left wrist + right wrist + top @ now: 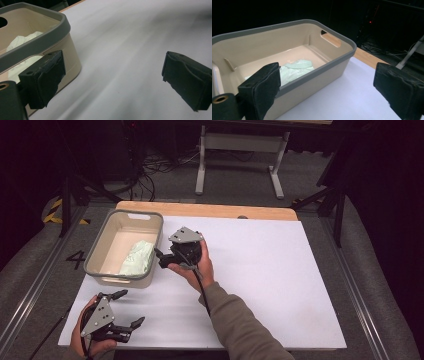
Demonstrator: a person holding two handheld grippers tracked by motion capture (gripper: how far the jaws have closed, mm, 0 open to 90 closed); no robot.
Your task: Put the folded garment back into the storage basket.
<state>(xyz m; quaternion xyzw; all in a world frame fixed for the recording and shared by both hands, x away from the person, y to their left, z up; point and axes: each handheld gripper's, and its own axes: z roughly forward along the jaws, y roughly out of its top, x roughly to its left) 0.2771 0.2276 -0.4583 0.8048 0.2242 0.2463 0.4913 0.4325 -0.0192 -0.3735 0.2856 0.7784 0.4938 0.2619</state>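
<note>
Left of centre in the high view, the beige bin (pixel 98 251) with a grey rim sits on the white-covered desk (pixel 260 285), and the pale green cloth (pixel 137 258) already lies inside it, bunched toward the bin's right wall. Right tongs (pixel 161 258) hover just beside that wall, outside the rim, jaws spread wide with nothing between them; in the right gripper view the cloth (pixel 295 70) rests on the bin floor beyond the empty jaws. Left tongs (pixel 126 309) sit at the lower left of the frame, low over the desk, also wide open and empty. Judgement: the drop-off looks done, since the cloth is in the bin and free of any grip. No other loose item shows on the desk, so what is left is likely only pulling the right hand away.
</note>
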